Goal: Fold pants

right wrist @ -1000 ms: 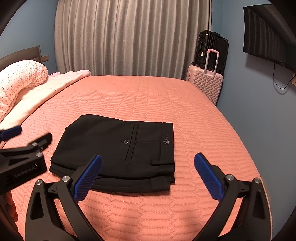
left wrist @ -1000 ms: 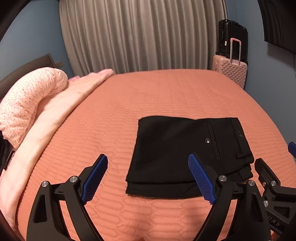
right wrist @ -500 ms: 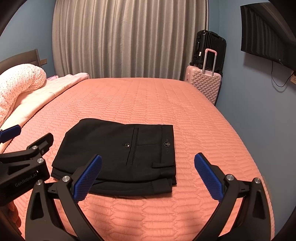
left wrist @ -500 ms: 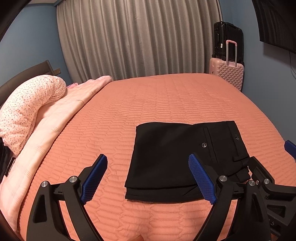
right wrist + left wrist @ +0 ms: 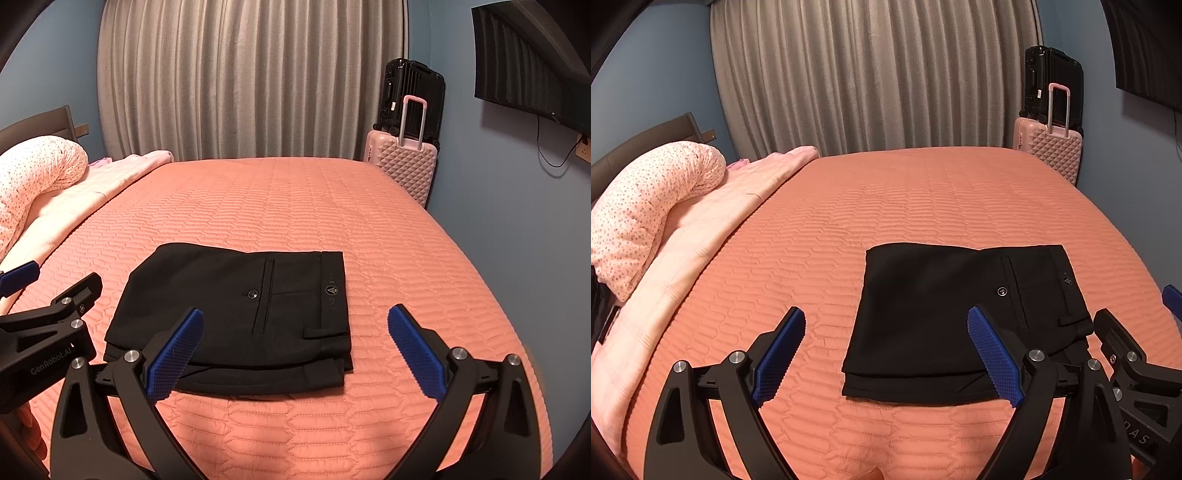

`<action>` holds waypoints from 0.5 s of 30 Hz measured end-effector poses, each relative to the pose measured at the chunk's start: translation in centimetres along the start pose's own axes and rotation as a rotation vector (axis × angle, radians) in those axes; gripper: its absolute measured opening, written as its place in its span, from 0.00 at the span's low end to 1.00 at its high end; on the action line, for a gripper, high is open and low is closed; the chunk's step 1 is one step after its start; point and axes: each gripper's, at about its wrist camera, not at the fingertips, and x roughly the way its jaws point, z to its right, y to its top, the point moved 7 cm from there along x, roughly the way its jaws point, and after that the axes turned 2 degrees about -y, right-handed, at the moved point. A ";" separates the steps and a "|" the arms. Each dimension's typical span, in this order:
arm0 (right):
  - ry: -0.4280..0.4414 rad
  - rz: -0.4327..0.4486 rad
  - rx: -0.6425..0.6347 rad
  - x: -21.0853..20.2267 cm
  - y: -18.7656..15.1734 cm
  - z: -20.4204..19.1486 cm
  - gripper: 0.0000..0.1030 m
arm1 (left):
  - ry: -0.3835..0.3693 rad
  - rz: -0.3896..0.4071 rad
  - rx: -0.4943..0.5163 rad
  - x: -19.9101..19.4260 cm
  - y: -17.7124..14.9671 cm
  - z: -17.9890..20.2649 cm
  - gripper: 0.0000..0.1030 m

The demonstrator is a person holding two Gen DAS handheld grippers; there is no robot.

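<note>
Black pants (image 5: 945, 314) lie folded into a flat rectangle on the orange quilted bed (image 5: 905, 199), waistband and back pocket to the right. They also show in the right wrist view (image 5: 240, 314). My left gripper (image 5: 886, 354) is open and empty, held above the bed just short of the pants' near left corner. My right gripper (image 5: 295, 354) is open and empty, held short of the pants' near right corner. Neither touches the cloth.
A pink dotted pillow (image 5: 646, 206) and a pale pink blanket (image 5: 713, 236) lie along the bed's left side. A pink suitcase (image 5: 402, 166) and a black one (image 5: 410, 96) stand at the far right corner by grey curtains. A dark screen (image 5: 532, 66) hangs on the right wall.
Both grippers have drawn back and risen slightly from the folded pants, staying open. The pants have not moved.
</note>
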 end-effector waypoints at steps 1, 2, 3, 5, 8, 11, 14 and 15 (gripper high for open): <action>0.000 0.000 -0.001 0.0 0.0 0.0 0.96 | -0.001 0.000 -0.004 0.0 0.0 -0.1 0.85; -0.001 0.002 -0.002 0.0 0.0 -0.1 0.96 | -0.004 0.001 -0.007 0.0 0.1 -0.1 0.85; 0.000 0.003 -0.002 0.0 0.0 0.0 0.96 | -0.007 0.003 -0.009 -0.1 0.2 -0.1 0.85; 0.002 0.002 0.000 0.0 -0.1 -0.1 0.96 | -0.007 0.008 -0.016 -0.2 0.2 -0.2 0.85; 0.003 0.002 0.000 0.0 -0.2 -0.1 0.96 | 0.020 0.025 -0.002 -0.4 0.4 -0.2 0.85; 0.004 0.005 0.002 0.0 -0.2 -0.1 0.96 | 0.028 0.045 -0.004 -0.8 0.7 -0.3 0.85; 0.005 0.005 0.005 0.0 -0.2 -0.1 0.96 | -0.002 0.040 -0.021 -0.8 0.9 -0.4 0.85; 0.006 0.006 0.006 0.0 -0.2 -0.1 0.96 | -0.013 0.039 -0.026 -0.8 0.9 -0.3 0.87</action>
